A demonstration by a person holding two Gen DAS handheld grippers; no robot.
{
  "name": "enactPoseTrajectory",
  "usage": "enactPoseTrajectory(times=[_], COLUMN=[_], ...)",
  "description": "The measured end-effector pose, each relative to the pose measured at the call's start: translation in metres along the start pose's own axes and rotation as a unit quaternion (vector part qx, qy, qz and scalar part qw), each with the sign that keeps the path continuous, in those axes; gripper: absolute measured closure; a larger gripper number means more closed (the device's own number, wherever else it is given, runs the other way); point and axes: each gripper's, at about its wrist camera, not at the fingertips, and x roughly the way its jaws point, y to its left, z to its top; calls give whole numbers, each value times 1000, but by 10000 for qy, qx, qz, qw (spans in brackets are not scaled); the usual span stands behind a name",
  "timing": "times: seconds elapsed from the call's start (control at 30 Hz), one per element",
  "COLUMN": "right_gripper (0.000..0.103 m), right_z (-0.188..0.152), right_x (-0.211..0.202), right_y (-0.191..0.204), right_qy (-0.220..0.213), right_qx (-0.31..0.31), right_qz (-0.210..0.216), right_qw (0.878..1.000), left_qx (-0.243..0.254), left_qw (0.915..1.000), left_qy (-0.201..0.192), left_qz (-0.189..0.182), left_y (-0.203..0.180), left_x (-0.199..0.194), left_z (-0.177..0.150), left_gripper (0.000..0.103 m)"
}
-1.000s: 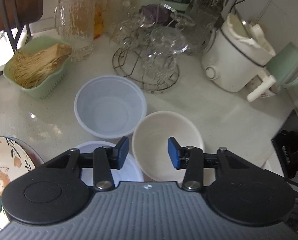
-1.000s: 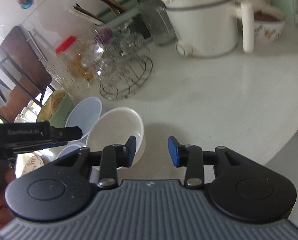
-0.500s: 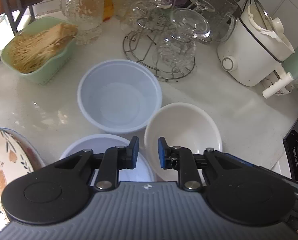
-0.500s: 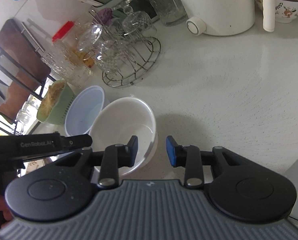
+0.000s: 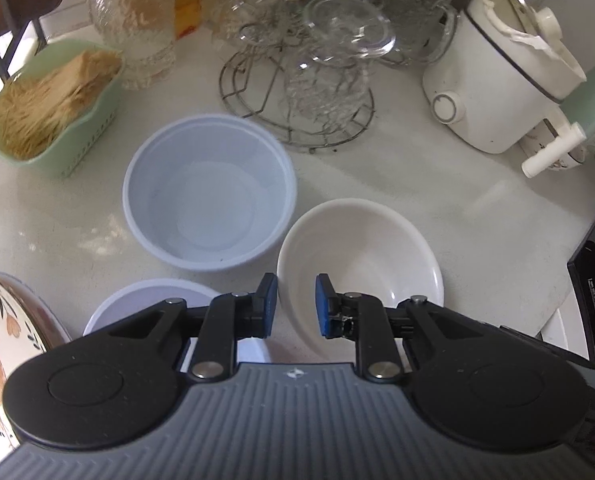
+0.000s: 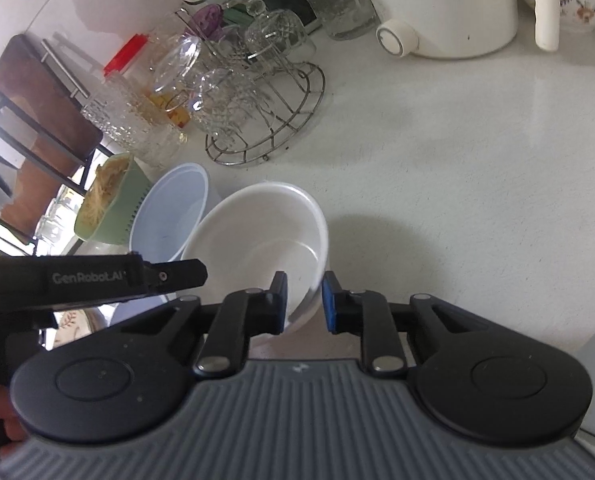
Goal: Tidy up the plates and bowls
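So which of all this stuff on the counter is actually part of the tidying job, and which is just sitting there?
Part of the job:
- white bowl, its rim between both sets of jaws
- pale blue bowl
- second pale bowl, partly hidden
- patterned dish

Just lying about:
- wire rack of glasses
- green basket
- white cooker
- glass jug

White bowl point(image 5: 359, 256): plain glossy white, no pattern. Pale blue bowl point(image 5: 209, 196): uniform light blue inside and out. Second pale blue-white dish point(image 5: 157, 304): same tint, unpatterned. Plate point(image 5: 1, 344) at the surface's near left edge: cream with brown animal figure, dark teal leaves, brown rim. Basket point(image 5: 77, 136): mint green, filled with straw-yellow strands. Cooker point(image 5: 497, 80): off-white, grey dial ring. Jar lid point(image 6: 127, 56): red. Surface point(image 6: 457, 160): off-white, faintly speckled. Fingers point(image 5: 267, 306): blue pads on black arms; gripper bodies black and ribbed grey.
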Motion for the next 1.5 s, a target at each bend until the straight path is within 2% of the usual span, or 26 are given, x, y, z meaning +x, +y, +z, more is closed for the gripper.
enactPoseTrajectory(times=[0.23, 0.43, 0.67, 1.03, 1.1, 1.23, 1.5], right_gripper=[81, 81, 81, 80, 79, 79, 79], right_z=[4, 6, 10, 13, 14, 16, 21], right_x=[-16, -23, -21, -13, -16, -20, -36], right_y=[-11, -22, -28, -24, -23, -18, -14], right_qy=[-221, -352, -408, -239, -285, -349, -673], right_qx=[118, 131, -6, -317, -329, -426, -359], right_qz=[-11, -167, -255, -371, -353, -428, -664], right_qw=[9997, 9992, 9988, 9985, 9984, 9976, 9949], left_qx=[276, 313, 521, 406, 397, 207, 121], left_qw=[9995, 9991, 9983, 9987, 9986, 9993, 9995], left_qy=[-58, 107, 217, 298, 331, 267, -13], left_qz=[-134, -262, -158, -85, -98, -172, -304], left_y=[-18, -30, -42, -44, -42, -34, -21], left_x=[-7, -2, 2, 8, 7, -5, -37], left_z=[4, 2, -5, -4, -4, -5, -12], left_gripper=[79, 79, 79, 78, 77, 58, 57])
